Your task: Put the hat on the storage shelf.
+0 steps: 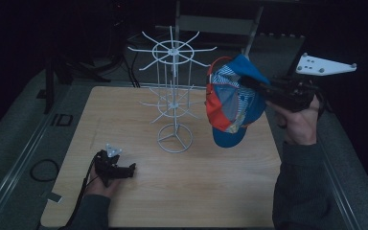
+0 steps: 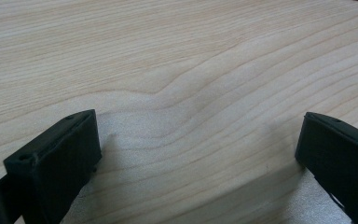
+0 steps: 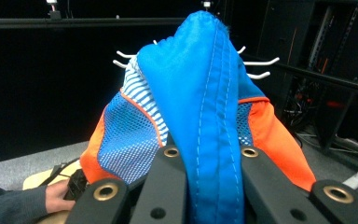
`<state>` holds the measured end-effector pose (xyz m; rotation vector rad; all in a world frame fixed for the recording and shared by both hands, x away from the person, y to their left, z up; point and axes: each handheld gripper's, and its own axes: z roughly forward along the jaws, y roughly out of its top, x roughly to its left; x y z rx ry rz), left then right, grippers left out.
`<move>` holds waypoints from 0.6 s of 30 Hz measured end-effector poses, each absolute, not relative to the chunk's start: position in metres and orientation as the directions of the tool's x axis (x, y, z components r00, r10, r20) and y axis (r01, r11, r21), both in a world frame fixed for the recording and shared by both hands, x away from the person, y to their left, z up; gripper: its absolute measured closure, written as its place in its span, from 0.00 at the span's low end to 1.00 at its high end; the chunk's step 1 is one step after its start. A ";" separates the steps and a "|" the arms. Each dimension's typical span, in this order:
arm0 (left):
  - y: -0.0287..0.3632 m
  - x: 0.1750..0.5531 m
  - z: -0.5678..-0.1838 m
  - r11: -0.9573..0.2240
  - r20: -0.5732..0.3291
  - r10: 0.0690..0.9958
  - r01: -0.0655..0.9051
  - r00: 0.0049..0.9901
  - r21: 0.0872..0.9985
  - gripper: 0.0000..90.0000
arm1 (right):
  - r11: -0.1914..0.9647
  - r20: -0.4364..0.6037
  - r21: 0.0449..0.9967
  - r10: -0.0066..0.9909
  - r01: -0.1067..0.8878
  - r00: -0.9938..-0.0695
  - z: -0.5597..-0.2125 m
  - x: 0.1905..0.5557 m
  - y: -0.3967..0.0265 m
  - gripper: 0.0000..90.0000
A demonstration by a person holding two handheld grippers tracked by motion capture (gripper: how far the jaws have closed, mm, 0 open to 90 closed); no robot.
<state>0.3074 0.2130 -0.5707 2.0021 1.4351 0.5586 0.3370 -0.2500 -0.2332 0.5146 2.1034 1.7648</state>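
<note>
The worktop (image 1: 139, 201), a pale wood board, carries a white wire rack (image 1: 173, 96) that stands upright toward its far middle, with two tiers of hooks spread from a central post. A cap (image 1: 232, 103), blue with orange and mesh panels, is held in the air just to the right of the rack, level with its tiers and clear of the board; whether the fabric touches any hook cannot be told from the high view. The right hand-held gripper (image 1: 249, 85) is clenched on the cap, and in the right gripper view a blue stitched fold of it (image 3: 214, 140) is seen pinched between the two jaws, with white hook tips showing behind its crown. The left hand-held gripper (image 1: 133, 167) is rested low on the near left part of the board, well apart from rack and cap, and its jaws are seen spread wide in the left gripper view with only bare wood grain (image 2: 191, 93) between them. The step in hand is judged to be the carrying of the cap to the rack for hanging. For the next move, the cap's opening or rear strap would need to be brought over a free hook and lowered onto it before the grip is released, and the light rack may need to be steadied by the idle left hand-held gripper.
</note>
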 end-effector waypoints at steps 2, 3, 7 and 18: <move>0.213 0.307 -0.571 -0.231 -0.009 0.946 0.690 0.325 0.686 0.00 | 0.156 -0.031 0.987 0.483 0.050 -0.875 -0.232 0.336 -0.251 0.98; 0.213 0.307 -0.571 -0.230 -0.010 0.946 0.690 0.325 0.686 0.00 | 0.153 -0.033 0.987 0.483 0.047 -0.875 -0.232 0.336 -0.251 0.98; 0.213 0.307 -0.571 -0.230 -0.010 0.946 0.690 0.325 0.686 0.00 | 0.155 -0.030 0.987 0.477 0.051 -0.878 -0.232 0.338 -0.245 0.98; 0.213 0.307 -0.571 -0.231 -0.008 0.946 0.689 0.325 0.687 0.00 | 0.196 -0.007 0.976 0.459 0.093 -0.888 -0.256 0.356 -0.210 0.97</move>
